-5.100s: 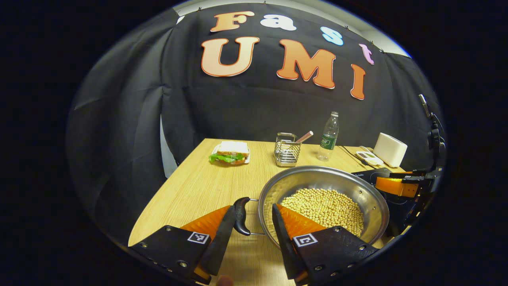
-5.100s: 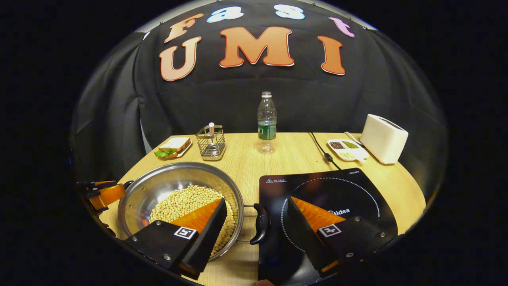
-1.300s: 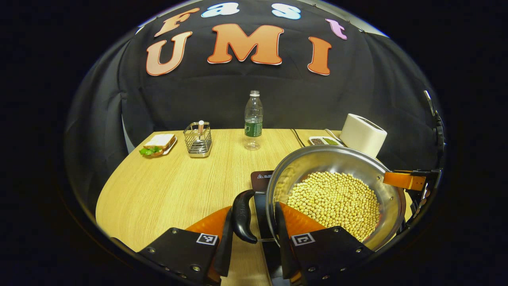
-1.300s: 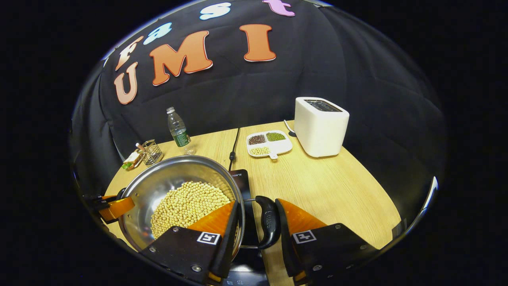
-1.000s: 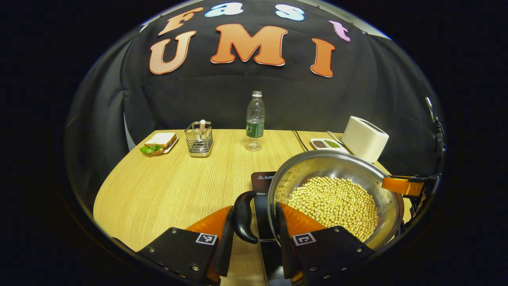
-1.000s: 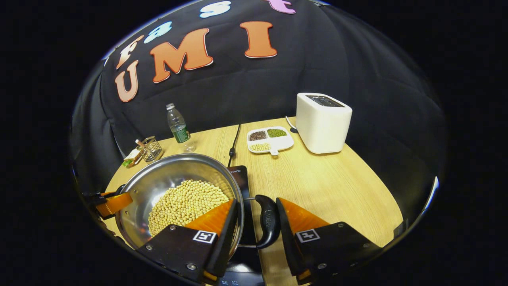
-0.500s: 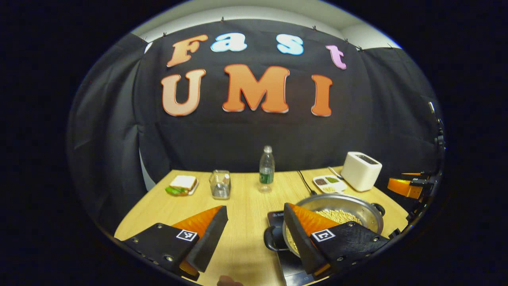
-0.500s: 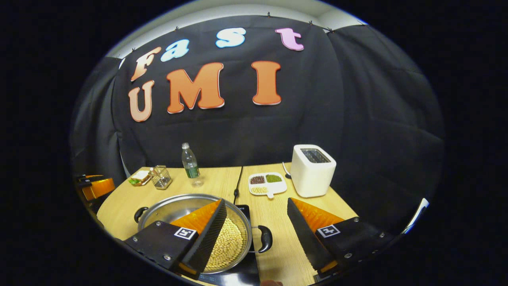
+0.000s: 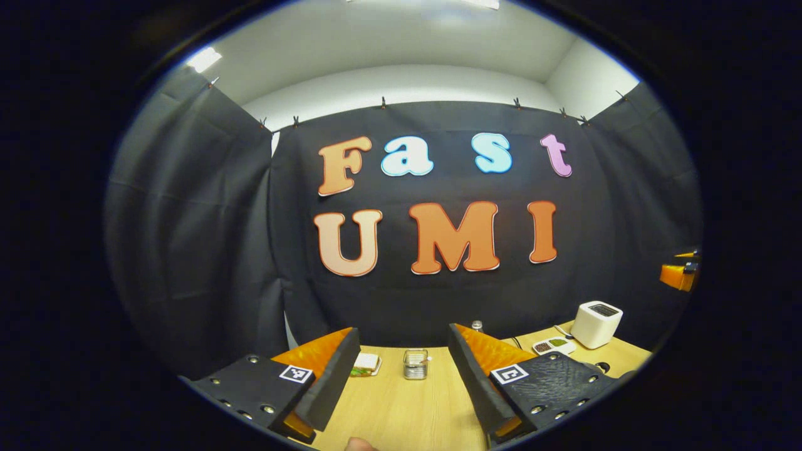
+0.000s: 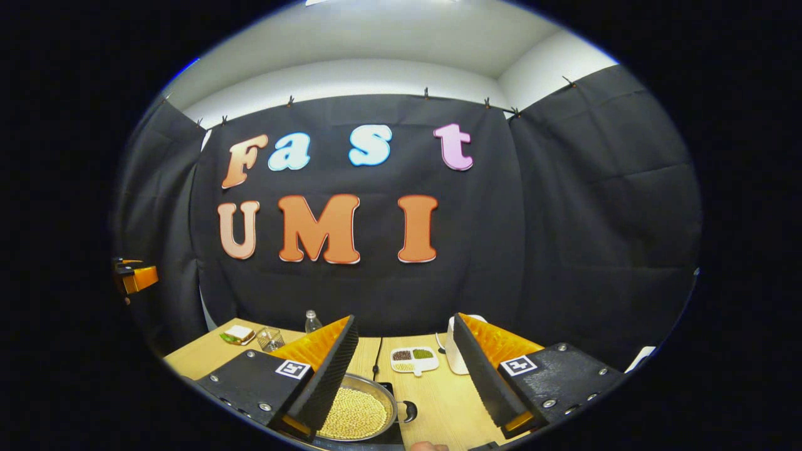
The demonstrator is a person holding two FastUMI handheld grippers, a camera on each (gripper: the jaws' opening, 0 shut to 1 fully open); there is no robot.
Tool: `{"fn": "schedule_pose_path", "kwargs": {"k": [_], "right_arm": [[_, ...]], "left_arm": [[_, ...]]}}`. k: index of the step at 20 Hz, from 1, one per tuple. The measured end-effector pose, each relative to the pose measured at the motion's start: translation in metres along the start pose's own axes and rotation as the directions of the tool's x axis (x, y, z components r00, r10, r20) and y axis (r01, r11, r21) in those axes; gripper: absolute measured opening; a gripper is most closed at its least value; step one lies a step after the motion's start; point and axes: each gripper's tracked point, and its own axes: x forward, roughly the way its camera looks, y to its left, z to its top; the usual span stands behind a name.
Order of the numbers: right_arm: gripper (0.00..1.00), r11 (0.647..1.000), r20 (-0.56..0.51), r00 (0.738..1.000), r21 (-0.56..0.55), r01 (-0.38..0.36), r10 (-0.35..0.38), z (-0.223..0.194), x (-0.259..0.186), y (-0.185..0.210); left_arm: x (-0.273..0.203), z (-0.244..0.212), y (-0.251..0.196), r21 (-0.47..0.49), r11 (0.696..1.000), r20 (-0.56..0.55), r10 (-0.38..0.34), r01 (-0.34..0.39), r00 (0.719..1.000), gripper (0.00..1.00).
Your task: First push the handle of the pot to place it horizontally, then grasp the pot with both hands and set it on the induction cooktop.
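The steel pot (image 10: 366, 381) holding soybeans (image 10: 354, 413) rests on the black induction cooktop (image 10: 384, 387), low in the right gripper view. Its black side handle (image 10: 410, 411) points right. My right gripper (image 10: 404, 332) hangs high above the pot, open, with nothing between its fingers; its left finger hides part of the pot. My left gripper (image 9: 401, 338) is also open and empty, raised well above the wooden table (image 9: 401, 407). Each gripper shows small at the edge of the other's view: the right gripper (image 9: 680, 274) far right, the left gripper (image 10: 135, 275) far left.
Along the back of the table stand a sandwich on a plate (image 10: 238, 335), a wire holder (image 10: 269, 339), a water bottle (image 10: 311, 321), a white tray of seeds (image 10: 413, 359) and a white toaster (image 9: 596, 324). A black cable (image 10: 378, 354) runs to the cooktop.
Both grippers have let go of the pot's handles, opened and risen high above the table. The pot now sits on the cooktop.
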Motion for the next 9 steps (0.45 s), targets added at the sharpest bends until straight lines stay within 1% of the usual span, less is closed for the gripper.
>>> {"fn": "schedule_pose_path", "kwargs": {"k": [2,5,6,7,8,9], "right_arm": [[0.95,1.000,0.024,1.000,0.011,-0.012,0.011,0.010,-0.011,-0.001],[0.94,0.999,0.022,0.999,0.023,-0.035,0.035,0.009,-0.018,0.000],[0.89,0.999,0.021,0.999,0.027,-0.037,0.036,0.009,-0.017,0.000],[0.89,0.999,0.018,0.999,0.031,-0.036,0.036,0.008,-0.017,-0.002],[0.94,0.999,0.012,0.999,0.033,-0.037,0.036,0.005,-0.015,-0.002],[0.94,0.999,0.004,0.999,0.036,-0.039,0.039,0.002,-0.014,-0.003]], "left_arm": [[-0.011,0.019,0.008,-0.006,1.000,0.047,0.011,-0.010,0.999,0.89],[-0.018,0.021,0.014,-0.034,0.999,0.052,0.013,-0.011,0.999,0.89],[-0.018,0.017,0.014,-0.033,0.999,0.039,0.015,-0.013,0.999,0.86],[-0.016,0.012,0.012,-0.038,0.999,0.024,0.005,-0.004,1.000,0.86],[-0.015,0.009,0.006,-0.050,0.999,0.010,-0.012,0.012,1.000,0.89],[-0.014,0.004,0.003,-0.059,0.998,0.000,-0.021,0.021,1.000,0.89]]}}
